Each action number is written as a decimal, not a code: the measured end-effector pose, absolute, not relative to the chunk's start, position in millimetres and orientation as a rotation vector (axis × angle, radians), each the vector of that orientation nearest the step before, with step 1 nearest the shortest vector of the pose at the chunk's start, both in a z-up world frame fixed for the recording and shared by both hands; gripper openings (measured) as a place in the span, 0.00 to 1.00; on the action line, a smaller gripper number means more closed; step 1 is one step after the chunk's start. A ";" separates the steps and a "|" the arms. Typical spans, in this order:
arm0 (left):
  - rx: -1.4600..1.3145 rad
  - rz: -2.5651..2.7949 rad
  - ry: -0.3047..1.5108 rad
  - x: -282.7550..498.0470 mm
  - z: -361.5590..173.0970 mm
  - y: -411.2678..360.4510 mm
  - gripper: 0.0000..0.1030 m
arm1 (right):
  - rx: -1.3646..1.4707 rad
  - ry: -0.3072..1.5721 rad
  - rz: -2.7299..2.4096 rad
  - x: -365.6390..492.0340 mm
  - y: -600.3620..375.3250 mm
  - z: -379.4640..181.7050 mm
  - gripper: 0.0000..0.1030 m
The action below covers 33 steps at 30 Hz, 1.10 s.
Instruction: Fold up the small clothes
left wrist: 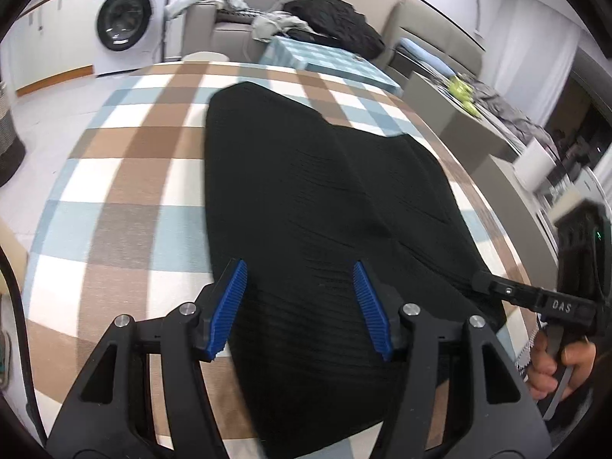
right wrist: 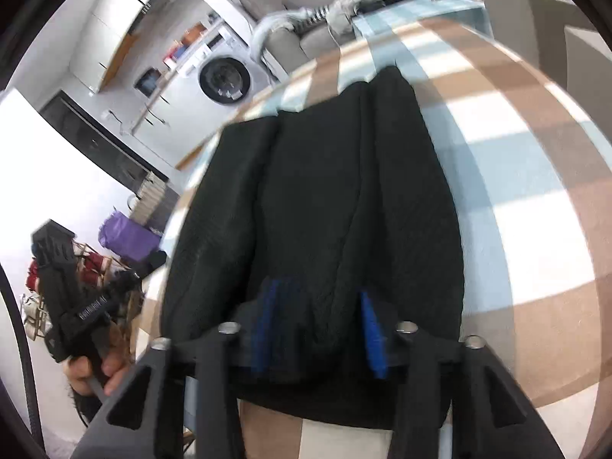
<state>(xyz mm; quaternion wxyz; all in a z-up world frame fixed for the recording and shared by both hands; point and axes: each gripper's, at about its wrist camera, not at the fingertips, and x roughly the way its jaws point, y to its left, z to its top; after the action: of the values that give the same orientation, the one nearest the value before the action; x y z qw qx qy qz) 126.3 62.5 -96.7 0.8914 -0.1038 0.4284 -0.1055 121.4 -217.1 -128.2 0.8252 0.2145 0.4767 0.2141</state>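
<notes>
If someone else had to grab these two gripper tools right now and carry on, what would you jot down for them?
Left gripper: open, above the near part of the black garment, gripping nothing.
Right gripper: jaws apart over the garment's near edge; blurred, so a grip cannot be confirmed.
Garment: lying on the checked tablecloth, apparently with overlapping layers, lengthwise creases showing.
Done: it seems partly folded.
Left: probably fold again and smooth. More clothes are heaped on the sofa behind.

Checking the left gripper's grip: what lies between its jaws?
Only the black garment lying below the open left gripper, unpinched, in the left wrist view.
</notes>
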 end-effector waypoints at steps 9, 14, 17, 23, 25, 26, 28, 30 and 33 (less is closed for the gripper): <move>-0.208 -0.249 0.888 123.2 -90.9 53.7 0.54 | 0.521 0.970 0.615 115.1 -209.8 -114.2 0.07; -0.194 -0.287 0.913 126.9 -95.8 40.9 0.54 | 0.411 1.108 0.495 116.5 -211.1 -142.2 0.07; -0.168 -0.324 0.916 125.0 -94.6 30.4 0.54 | 0.404 1.059 0.468 115.6 -214.0 -131.8 0.14; -0.040 -0.546 0.944 107.3 -105.0 -17.4 0.54 | 0.489 0.885 0.386 126.7 -232.2 -106.1 0.28; 0.029 -0.578 0.966 97.6 -115.1 -34.4 0.54 | 0.469 0.879 0.423 134.5 -224.1 -101.9 0.29; 0.073 -0.590 0.985 92.8 -121.7 -42.0 0.54 | 0.453 0.890 0.449 141.2 -217.8 -100.6 0.30; 0.140 -0.580 0.945 80.9 -123.8 -48.6 0.54 | 0.431 0.913 0.498 153.6 -204.8 -103.0 0.38; 0.112 -0.604 0.955 77.5 -120.3 -43.6 0.54 | 0.394 0.964 0.565 167.3 -183.7 -109.1 0.41; 0.007 -0.603 0.948 78.0 -109.2 -21.8 0.54 | 0.364 1.016 0.619 184.6 -155.8 -122.3 0.41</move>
<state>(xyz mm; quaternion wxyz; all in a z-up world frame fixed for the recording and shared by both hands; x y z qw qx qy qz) 78.0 -21.8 -109.2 0.8464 0.0033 0.4493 -0.2860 184.6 -155.8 -122.3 0.8126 0.1706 0.4760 0.2899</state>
